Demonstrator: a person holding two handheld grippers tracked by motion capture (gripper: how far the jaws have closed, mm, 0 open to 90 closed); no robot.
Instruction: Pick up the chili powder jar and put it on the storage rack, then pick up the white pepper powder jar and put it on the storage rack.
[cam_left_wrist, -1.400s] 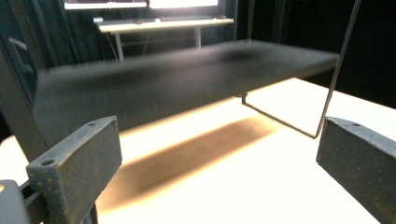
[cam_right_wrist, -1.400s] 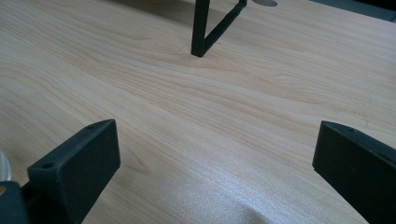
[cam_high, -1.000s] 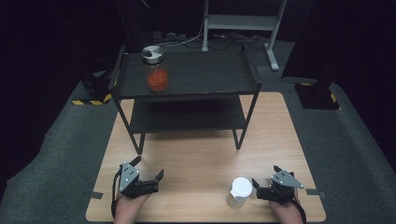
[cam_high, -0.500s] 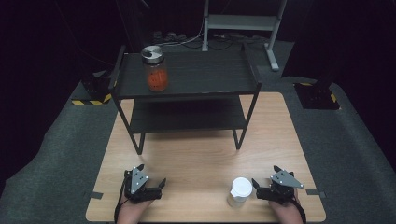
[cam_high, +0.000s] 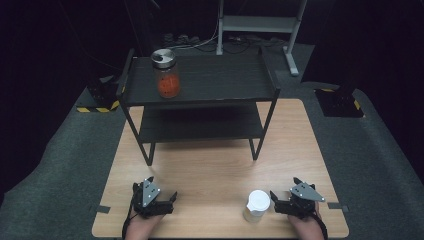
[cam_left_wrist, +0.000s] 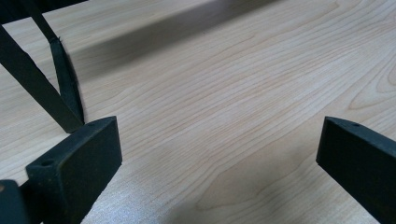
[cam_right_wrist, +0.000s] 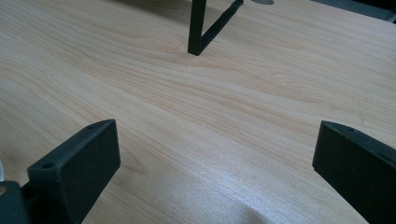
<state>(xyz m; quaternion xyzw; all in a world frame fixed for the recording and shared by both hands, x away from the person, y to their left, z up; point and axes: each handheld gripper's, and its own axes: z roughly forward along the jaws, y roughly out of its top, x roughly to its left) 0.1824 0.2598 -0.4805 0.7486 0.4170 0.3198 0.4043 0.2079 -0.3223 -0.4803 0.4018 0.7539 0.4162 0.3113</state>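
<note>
A glass jar (cam_high: 166, 74) with a silver lid and orange contents stands on the top left of a black two-tier shelf (cam_high: 225, 80). A small white-lidded cup (cam_high: 257, 205) sits near the table's front edge. My right gripper (cam_high: 286, 198) rests just to the right of the cup, open, with bare wood between its jaws (cam_right_wrist: 215, 154). My left gripper (cam_high: 156, 199) lies at the front left, open over bare tabletop (cam_left_wrist: 219, 149), with a shelf leg (cam_left_wrist: 65, 88) ahead of it on the left.
The wooden table (cam_high: 215, 165) stands on grey carpet. The shelf's lower tier (cam_high: 200, 125) is bare, and one of its legs (cam_right_wrist: 196, 28) stands ahead of the right gripper. A metal stand (cam_high: 260, 22) and cables lie behind the table in the dark.
My left gripper has shifted a little to the right and nearer the front edge. The right gripper, the cup and the jar have stayed put.
</note>
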